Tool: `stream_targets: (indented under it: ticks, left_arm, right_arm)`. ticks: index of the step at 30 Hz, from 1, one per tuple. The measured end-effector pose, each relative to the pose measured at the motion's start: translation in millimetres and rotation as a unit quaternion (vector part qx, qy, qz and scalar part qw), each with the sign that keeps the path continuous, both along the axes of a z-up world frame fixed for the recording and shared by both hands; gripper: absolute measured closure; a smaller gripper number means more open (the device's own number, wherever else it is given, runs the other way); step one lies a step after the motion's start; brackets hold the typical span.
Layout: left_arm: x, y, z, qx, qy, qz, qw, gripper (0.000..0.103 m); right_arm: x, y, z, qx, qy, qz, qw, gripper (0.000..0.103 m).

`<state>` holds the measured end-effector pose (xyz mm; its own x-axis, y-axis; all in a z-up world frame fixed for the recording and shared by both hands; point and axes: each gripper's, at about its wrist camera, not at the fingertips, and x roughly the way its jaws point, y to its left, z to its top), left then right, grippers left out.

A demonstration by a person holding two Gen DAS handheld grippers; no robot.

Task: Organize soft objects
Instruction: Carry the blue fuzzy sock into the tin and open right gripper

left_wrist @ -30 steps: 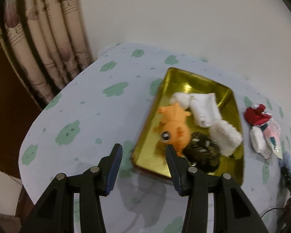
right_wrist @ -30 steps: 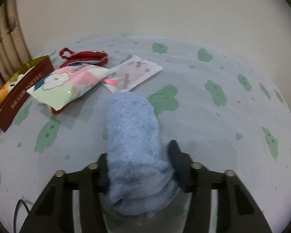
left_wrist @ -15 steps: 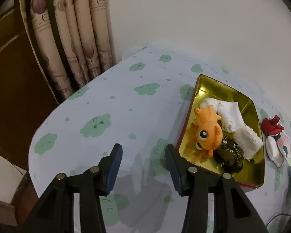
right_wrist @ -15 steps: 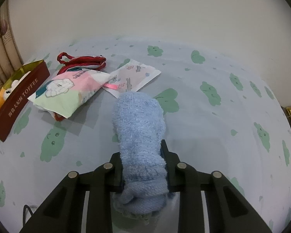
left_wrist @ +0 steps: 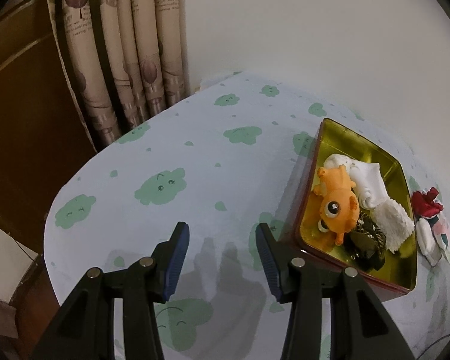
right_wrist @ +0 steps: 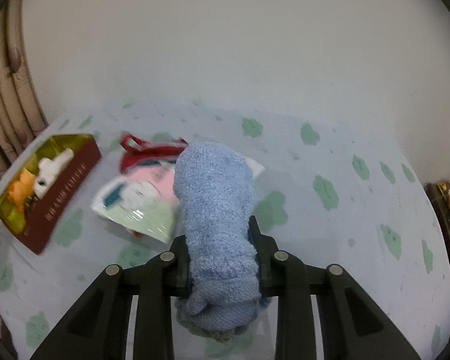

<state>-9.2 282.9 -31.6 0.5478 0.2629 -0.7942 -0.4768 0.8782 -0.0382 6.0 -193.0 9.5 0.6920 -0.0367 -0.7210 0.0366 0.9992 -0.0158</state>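
Right gripper (right_wrist: 222, 258) is pinching a rolled-up blue towel (right_wrist: 216, 198) between its fingers, holding it up off the tablecloth (right_wrist: 330, 234). Just past the roll, a pastel packet (right_wrist: 135, 198) is lying on the cloth with something red (right_wrist: 147, 153) behind it. Left gripper (left_wrist: 222, 252) is hanging over bare cloth with its fingers spread wide, nothing between them. Just to its right the gold tin (left_wrist: 357, 144) is sitting there, holding an orange plush (left_wrist: 339, 204), a dark scrunched thing (left_wrist: 366, 246) and white cloths (left_wrist: 372, 186). Curtain (left_wrist: 120, 60) is hanging at the far back by the wall.
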Motion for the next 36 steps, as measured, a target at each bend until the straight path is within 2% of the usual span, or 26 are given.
stream_targets:
  ticks: [5, 12, 16, 26, 30, 36]
  left_arm:
    - [-1, 4, 1, 0.001, -0.007, 0.009, 0.9999, 0.056]
    - [-1, 6, -1, -0.003, -0.001, 0.012, 0.9999, 0.056]
    - [1, 7, -5, -0.001, 0.009, 0.015, 0.9998, 0.056]
    - [1, 17, -11, -0.017, 0.015, 0.029, 0.9993, 0.056]
    - [0, 18, -10, -0.016, 0.012, 0.034, 0.9992, 0.056]
    - [0, 23, -10, -0.023, 0.013, 0.041, 0.9988, 0.056]
  right_arm:
    - [9, 31, 17, 0.012, -0.01, 0.039, 0.999, 0.077]
    - [21, 95, 23, 0.018, -0.005, 0.117, 0.993, 0.077]
    - [30, 137, 21, 0.027, 0.006, 0.163, 0.986, 0.077]
    - [36, 249, 5, -0.004, 0.027, 0.272, 0.962, 0.077]
    - [44, 280, -4, -0.011, 0.036, 0.29, 0.956, 0.077]
    - [67, 304, -16, -0.029, 0.048, 0.28, 0.958, 0.077]
